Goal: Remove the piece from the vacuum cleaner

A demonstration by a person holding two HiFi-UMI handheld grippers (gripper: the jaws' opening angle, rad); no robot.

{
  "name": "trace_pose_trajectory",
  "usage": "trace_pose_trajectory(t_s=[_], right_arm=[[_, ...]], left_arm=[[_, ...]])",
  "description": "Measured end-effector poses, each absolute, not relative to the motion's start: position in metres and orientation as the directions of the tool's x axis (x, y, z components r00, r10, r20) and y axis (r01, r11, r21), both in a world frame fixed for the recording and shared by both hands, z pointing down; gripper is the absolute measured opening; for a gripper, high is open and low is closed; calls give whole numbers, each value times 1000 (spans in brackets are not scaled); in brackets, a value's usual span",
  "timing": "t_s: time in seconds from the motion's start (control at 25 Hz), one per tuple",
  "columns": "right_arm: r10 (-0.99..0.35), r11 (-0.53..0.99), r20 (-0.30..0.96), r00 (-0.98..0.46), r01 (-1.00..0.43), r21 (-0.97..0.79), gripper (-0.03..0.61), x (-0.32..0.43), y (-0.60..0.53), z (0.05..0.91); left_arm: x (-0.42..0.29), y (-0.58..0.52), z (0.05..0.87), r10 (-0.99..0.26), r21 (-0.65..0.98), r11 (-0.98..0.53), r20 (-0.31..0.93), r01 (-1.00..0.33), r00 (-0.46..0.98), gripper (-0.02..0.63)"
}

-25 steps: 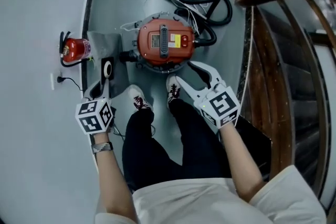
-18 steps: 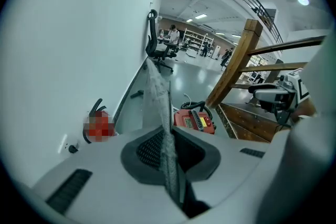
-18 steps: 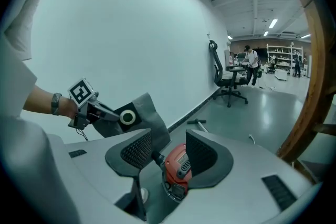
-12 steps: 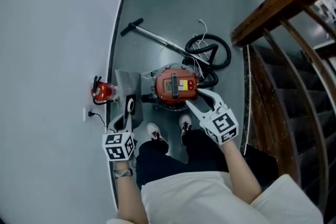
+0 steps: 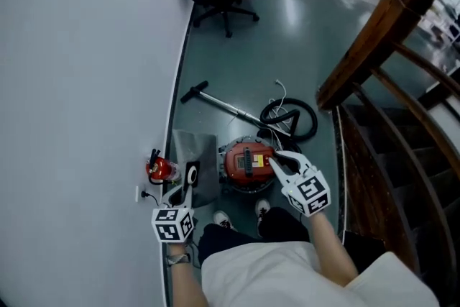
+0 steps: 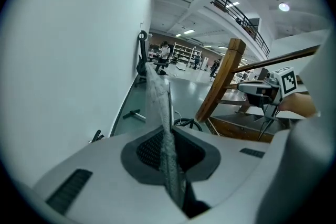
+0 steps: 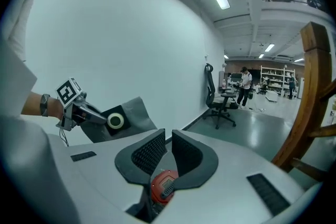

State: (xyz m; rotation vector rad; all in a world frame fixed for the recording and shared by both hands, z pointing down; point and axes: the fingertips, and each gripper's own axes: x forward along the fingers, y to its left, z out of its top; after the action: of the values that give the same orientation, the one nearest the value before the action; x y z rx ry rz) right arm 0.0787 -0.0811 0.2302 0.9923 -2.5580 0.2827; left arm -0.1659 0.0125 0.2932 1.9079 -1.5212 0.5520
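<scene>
**While the left jaws pinch the bag, the vacuum stands apart on the floor**

Since the left gripper (image 5: 183, 190) has its jaws closed on the bag (image 5: 197, 149), the pads (image 6: 152, 150) press the cloth from both sides. In the left gripper view the bag runs edge-on up between them. Seen flat in the right gripper view, it is a limp, creased grey cloth pouch. One face carries a square black collar (image 7: 125, 116) with a pale ring (image 7: 115, 121) round its hole. The jaws hold it near the collar, and the grey cloth stands out beyond them.

In the head view the bag is up in the air close to the wall (image 5: 86, 83), left of the vacuum (image 5: 246, 163) and not touching it. The vacuum is round, with a red top, a black handle and a yellow label. It sits on the grey floor (image 5: 287, 39) just ahead of the person's shoes. Its black hose (image 5: 289, 118) lies coiled behind it, and the wand (image 5: 219, 101) slants toward the wall.

The right gripper (image 5: 279, 160) hangs over the vacuum in the head view. Its jaws have just been closing and are all but together. Only a slit shows between the pads (image 7: 149, 153), with nothing in it, and the red top shows far below through the gap.
</scene>
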Motion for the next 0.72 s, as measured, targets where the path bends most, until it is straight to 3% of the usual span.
trace_pose_trajectory(t_s=[0.72], right_arm=[[-635,764,321,-703,-634,125,38,79,-97,71]], left_arm=[[-149,-30,139,-787,45,-292,557,-955,266,25]])
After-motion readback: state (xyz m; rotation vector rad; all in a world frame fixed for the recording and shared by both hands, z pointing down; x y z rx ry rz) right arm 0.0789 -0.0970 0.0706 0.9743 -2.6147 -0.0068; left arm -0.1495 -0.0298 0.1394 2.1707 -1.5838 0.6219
